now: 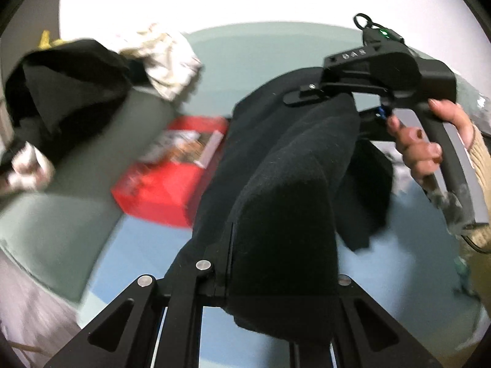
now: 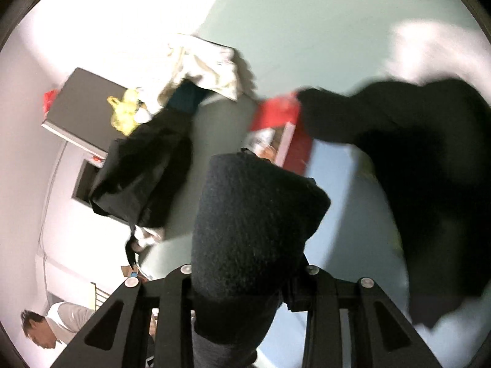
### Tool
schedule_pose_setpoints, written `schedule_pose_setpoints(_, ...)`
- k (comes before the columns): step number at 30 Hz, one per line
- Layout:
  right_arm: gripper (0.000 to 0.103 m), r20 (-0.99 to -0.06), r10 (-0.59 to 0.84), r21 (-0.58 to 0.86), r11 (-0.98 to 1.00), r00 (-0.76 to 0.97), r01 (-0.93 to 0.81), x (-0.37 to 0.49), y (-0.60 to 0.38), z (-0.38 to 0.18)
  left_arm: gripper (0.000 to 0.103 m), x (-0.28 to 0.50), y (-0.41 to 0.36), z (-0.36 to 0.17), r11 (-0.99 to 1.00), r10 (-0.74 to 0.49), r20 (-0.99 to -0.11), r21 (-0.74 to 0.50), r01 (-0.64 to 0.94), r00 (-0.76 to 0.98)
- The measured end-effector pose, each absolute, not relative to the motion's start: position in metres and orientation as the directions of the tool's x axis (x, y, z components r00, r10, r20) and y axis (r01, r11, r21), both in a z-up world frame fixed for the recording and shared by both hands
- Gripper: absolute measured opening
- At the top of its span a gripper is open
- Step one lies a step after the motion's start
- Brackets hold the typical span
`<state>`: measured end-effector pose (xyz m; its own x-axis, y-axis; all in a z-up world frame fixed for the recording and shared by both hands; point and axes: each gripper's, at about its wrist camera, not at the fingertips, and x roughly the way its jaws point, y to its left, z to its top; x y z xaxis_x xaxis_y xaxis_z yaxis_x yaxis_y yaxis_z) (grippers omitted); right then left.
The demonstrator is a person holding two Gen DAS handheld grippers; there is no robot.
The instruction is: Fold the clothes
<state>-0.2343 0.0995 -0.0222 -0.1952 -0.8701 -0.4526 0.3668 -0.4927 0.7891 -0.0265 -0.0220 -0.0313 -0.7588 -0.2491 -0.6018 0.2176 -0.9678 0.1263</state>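
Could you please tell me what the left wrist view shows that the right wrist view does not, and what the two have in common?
Only the left wrist view shows the right gripper from outside, shut on the black garment, with the person's right hand on its handle.

Only the right wrist view shows a man in a white shirt, a dark cabinet and a yellow bag.

Both show the black garment held in the viewing gripper, the red box, a second dark garment beside pale cloth, and the green surface.
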Motion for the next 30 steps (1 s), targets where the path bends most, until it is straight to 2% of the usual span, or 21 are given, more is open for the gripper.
schedule_pose_setpoints(7, 0.035, -0.4, -0.899, 0.769, -0.434, -0.177, 0.47, -0.288, 0.017, 0.013, 0.012, -0.08, -0.077, -0.012, -0.877, -0.454, -0.47, 0.383, 0.288, -0.757)
schedule_pose_setpoints(10, 0.035, -0.33, -0.931, 0.779, -0.361, -0.155, 0.513, -0.314, -0.02, 0.025, 0.012, -0.102, -0.098, -0.008, -0.793, -0.555, -0.372, 0.509, 0.336, -0.744)
schedule_pose_setpoints(12, 0.037, -0.275, -0.95, 0.775, -0.309, -0.146, 0.551, -0.332, -0.045, 0.029, 0.012, -0.12, -0.113, -0.023, -0.724, -0.615, -0.323, 0.594, 0.352, -0.72)
schedule_pose_setpoints(15, 0.044, -0.261, -0.952, 0.785, -0.306, -0.16, 0.539, -0.358, -0.076, 0.009, 0.015, -0.152, -0.135, -0.058, -0.609, -0.693, -0.26, 0.709, 0.354, -0.672)
schedule_pose_setpoints(16, 0.044, -0.274, -0.947, 0.794, -0.32, -0.166, 0.517, -0.368, -0.086, -0.003, 0.015, -0.163, -0.142, -0.072, -0.583, -0.713, -0.261, 0.736, 0.344, -0.651)
schedule_pose_setpoints(19, 0.045, -0.428, -0.888, 0.796, -0.459, -0.169, 0.395, -0.399, -0.115, -0.065, 0.016, -0.195, -0.164, -0.128, -0.641, -0.71, -0.44, 0.727, 0.247, -0.55)
schedule_pose_setpoints(20, 0.045, -0.487, -0.859, 0.783, -0.51, -0.161, 0.355, -0.408, -0.122, -0.087, 0.016, -0.199, -0.166, -0.143, -0.665, -0.696, -0.483, 0.712, 0.225, -0.531)
schedule_pose_setpoints(21, 0.045, -0.516, -0.842, 0.777, -0.537, -0.156, 0.329, -0.413, -0.123, -0.102, 0.016, -0.197, -0.163, -0.149, -0.671, -0.692, -0.489, 0.708, 0.222, -0.531)
schedule_pose_setpoints(22, 0.046, -0.539, -0.829, 0.772, -0.557, -0.15, 0.304, -0.417, -0.123, -0.116, 0.016, -0.191, -0.16, -0.15, -0.675, -0.689, -0.491, 0.703, 0.225, -0.534)
schedule_pose_setpoints(24, 0.046, -0.49, -0.861, 0.813, -0.508, -0.138, 0.285, -0.419, -0.113, -0.129, 0.018, -0.179, -0.153, -0.152, -0.682, -0.683, -0.493, 0.694, 0.231, -0.539)
schedule_pose_setpoints(25, 0.046, -0.494, -0.859, 0.807, -0.51, -0.132, 0.298, -0.418, -0.112, -0.127, 0.02, -0.174, -0.15, -0.153, -0.686, -0.68, -0.494, 0.689, 0.234, -0.542)
schedule_pose_setpoints(26, 0.049, -0.499, -0.857, 0.801, -0.512, -0.126, 0.311, -0.417, -0.111, -0.126, 0.027, -0.168, -0.147, -0.154, -0.69, -0.677, -0.495, 0.684, 0.237, -0.544)
schedule_pose_setpoints(27, 0.055, -0.507, -0.855, 0.797, -0.514, -0.114, 0.317, -0.418, -0.112, -0.123, 0.038, -0.162, -0.144, -0.155, -0.698, -0.671, -0.501, 0.676, 0.238, -0.546)
schedule_pose_setpoints(28, 0.062, -0.512, -0.853, 0.795, -0.515, -0.102, 0.321, -0.42, -0.113, -0.121, 0.046, -0.156, -0.143, -0.157, -0.713, -0.658, -0.517, 0.662, 0.232, -0.547)
schedule_pose_setpoints(29, 0.081, -0.494, -0.865, 0.816, -0.497, -0.093, 0.293, -0.426, -0.11, -0.119, 0.063, -0.148, -0.142, -0.159, -0.73, -0.642, -0.532, 0.644, 0.228, -0.551)
schedule_pose_setpoints(30, 0.101, -0.475, -0.876, 0.837, -0.48, -0.085, 0.263, -0.432, -0.107, -0.118, 0.076, -0.137, -0.143, -0.161, -0.747, -0.626, -0.542, 0.623, 0.232, -0.56)
